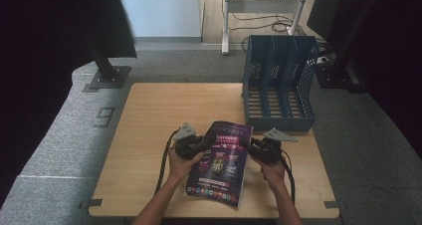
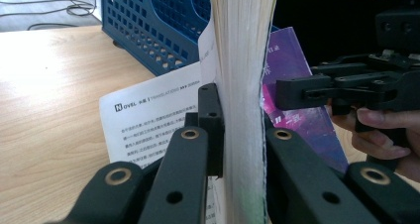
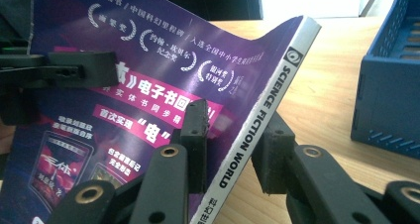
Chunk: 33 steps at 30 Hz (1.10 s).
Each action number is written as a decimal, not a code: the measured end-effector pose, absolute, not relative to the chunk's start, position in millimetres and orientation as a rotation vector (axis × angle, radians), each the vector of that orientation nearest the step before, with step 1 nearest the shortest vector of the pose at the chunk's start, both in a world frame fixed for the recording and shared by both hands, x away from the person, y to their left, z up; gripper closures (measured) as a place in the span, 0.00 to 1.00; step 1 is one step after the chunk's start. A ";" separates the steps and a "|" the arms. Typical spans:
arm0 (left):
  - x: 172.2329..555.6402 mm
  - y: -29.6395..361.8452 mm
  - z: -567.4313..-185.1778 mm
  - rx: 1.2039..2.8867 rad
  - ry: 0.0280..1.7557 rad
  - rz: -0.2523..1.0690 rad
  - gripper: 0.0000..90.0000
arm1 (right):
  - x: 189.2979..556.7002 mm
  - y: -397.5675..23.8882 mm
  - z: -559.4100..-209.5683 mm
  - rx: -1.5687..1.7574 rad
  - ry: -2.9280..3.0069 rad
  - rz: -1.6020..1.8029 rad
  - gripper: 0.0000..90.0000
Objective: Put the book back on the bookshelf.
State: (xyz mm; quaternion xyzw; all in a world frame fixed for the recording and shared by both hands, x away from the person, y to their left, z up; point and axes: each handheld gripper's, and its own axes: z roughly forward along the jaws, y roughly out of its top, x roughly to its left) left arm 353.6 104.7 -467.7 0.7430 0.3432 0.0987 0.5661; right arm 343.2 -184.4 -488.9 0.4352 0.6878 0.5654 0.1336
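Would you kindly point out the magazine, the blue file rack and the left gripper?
magazine [image 1: 219, 163]: high view, purple cover.
blue file rack [image 1: 279, 83]: high view, middle divider.
left gripper [image 1: 200, 144]: high view, jaws at the magazine's edge.

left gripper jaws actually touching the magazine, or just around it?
Touching. In the left gripper view, the left gripper has both jaws pressed flat against the magazine, one on each side of its page edge, with no gap showing.
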 end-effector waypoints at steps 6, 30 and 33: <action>353.8 107.0 -461.6 1.731 0.794 0.233 0.94 | 336.9 -184.1 -478.5 1.222 1.962 1.659 0.79; 353.1 104.5 -432.1 1.704 0.735 0.272 0.93 | 318.3 -182.9 -449.8 1.068 1.816 1.682 0.84; 351.8 103.7 -431.1 1.700 0.728 0.274 0.93 | 313.9 -185.6 -444.8 1.036 1.789 1.697 0.85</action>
